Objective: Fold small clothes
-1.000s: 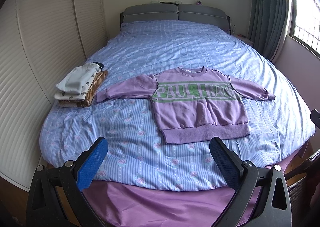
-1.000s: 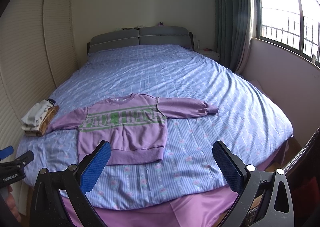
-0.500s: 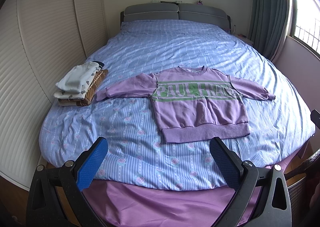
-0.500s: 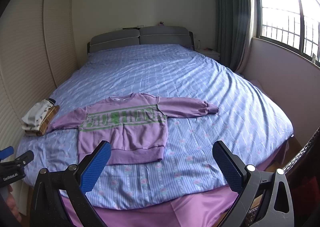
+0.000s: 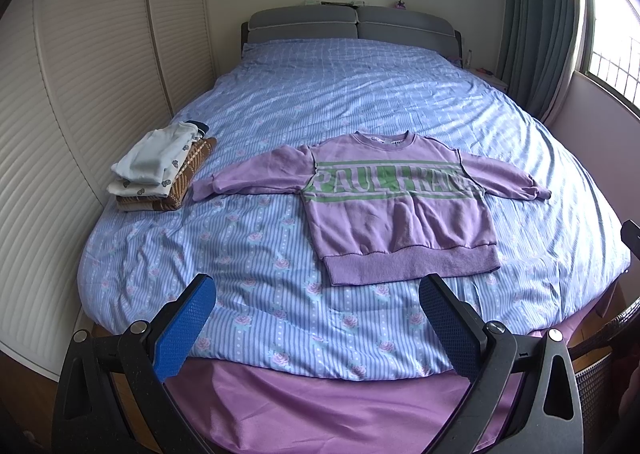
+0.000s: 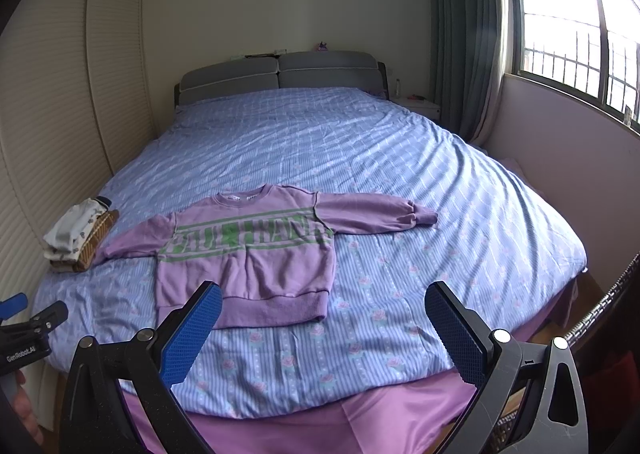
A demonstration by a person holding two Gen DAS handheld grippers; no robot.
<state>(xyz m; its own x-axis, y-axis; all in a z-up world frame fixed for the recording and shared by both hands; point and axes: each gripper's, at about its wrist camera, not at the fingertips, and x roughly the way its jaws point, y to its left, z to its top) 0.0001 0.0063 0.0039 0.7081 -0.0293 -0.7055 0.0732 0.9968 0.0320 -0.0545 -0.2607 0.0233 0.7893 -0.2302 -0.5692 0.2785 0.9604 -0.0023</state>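
Left wrist view: The left gripper [image 5: 318, 294] hung over the foot of the bed [image 5: 360, 94], its blue-padded fingers [image 5: 184, 328] spread wide and grasping nothing.
Sweatshirt, left view: A lilac sweatshirt [image 5: 396, 206] with green lettering lay flat on the blue striped quilt [image 5: 260, 254], sleeves out to both sides, beyond the fingers and nearer the right one, its hem just past that fingertip.
Stack, left view: A pile of folded clothes [image 5: 160, 170] sat far beyond the left finger, close to the sweatshirt's sleeve cuff; touching or not could not be told.
Right wrist view: The right gripper [image 6: 322, 296] was likewise released, its fingers [image 6: 454, 328] wide apart and clear of the fabric.
Sweatshirt, right view: The garment [image 6: 248, 250] lay ahead of the left finger, whose tip overlapped the hem in the frame.
Edge of frame: The left gripper [image 6: 24, 320] showed at far left; its state could not be told here.
Surroundings: A purple sheet [image 6: 380, 418] hung below the quilt.
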